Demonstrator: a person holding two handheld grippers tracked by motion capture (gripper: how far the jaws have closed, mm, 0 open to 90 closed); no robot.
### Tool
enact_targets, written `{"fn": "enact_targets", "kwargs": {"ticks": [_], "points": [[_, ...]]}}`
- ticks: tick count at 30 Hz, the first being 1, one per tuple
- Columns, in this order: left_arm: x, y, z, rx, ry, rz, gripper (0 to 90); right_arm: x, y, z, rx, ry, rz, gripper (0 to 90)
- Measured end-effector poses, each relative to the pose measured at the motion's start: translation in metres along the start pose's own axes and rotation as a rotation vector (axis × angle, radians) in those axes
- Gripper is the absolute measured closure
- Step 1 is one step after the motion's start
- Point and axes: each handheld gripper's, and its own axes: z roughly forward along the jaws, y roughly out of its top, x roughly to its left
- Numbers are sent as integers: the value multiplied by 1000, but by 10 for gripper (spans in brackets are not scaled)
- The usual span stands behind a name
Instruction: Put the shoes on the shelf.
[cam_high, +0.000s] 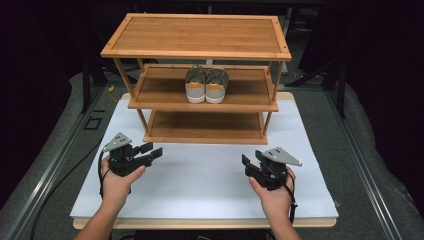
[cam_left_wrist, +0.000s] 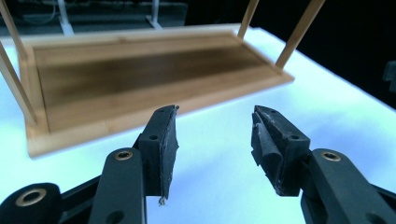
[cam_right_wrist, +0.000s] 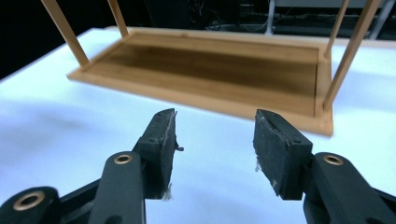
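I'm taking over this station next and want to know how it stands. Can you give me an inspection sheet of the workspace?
Surface: white table top on a wooden board, bare in front of the rack.
Job's things: three-tier bamboo shoe rack stands at the far half of the table; a pair of grey shoes sits side by side on its middle shelf; top and bottom shelves hold nothing.
Clutter: nothing seen.
Grippers: left gripper and right gripper both open, nothing between the jaws, held low over the table, apart from the rack.
Cables: a black cable trails from each gripper past the wrist.
Surroundings: dark; grey floor and metal rails beside the table.
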Motion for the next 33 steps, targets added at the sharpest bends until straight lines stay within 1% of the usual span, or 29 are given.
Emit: {"fn": "enact_targets", "kwargs": {"ticks": [3, 4, 7, 9, 11, 14, 15, 16, 17, 18, 19, 20, 22, 25, 28, 30, 32, 33], "points": [[3, -15, 3, 19, 13, -3, 502, 0, -13, 1, 3, -21, -11, 485], [4, -20, 3, 17, 17, -2, 501, -1, -17, 1, 8, -25, -16, 484], [6, -30, 4, 43, 20, -2, 497, -2, -25, 2, 22, -25, -16, 483], [6, -35, 4, 54, 23, 14, 497, -3, -31, 1, 20, -26, -23, 481], [6, -40, 4, 59, 36, 36, 494, -5, -37, 2, 20, -25, -26, 480], [9, -46, 6, 66, 53, 45, 489, -8, -45, 4, 38, -24, -17, 479], [9, -47, 7, 67, 58, 51, 488, -9, -47, 5, 47, -42, -15, 479], [10, -49, 9, 74, 61, 65, 488, -11, -49, 7, 40, -19, -15, 479], [10, -51, 11, 83, 60, 64, 488, -11, -50, 8, 54, -48, -22, 479], [10, -53, 13, 90, 55, 58, 488, -12, -51, 9, 52, -36, -22, 479], [11, -56, 15, 95, 49, 56, 489, -13, -53, 11, 50, -36, -23, 479], [11, -57, 18, 106, 45, 48, 489, -13, -55, 13, 62, -43, -19, 479], [10, -61, 22, 126, 39, 48, 489, -14, -58, 17, 69, -27, -10, 478], [5, -64, 27, 150, 39, 63, 481, -13, -62, 22, 94, -14, 3, 477], [-1, -68, 32, 173, 21, 73, 479, -9, -64, 26, 108, 16, -9, 472], [-5, -70, 35, 185, 8, 77, 477, -6, -66, 29, 121, 9, -24, 472], [-8, -71, 37, 191, -6, 80, 477, -4, -67, 31, 135, 21, -26, 472], [-11, -72, 39, 199, -9, 89, 477, -3, -67, 32, 139, 26, -30, 472]]}}
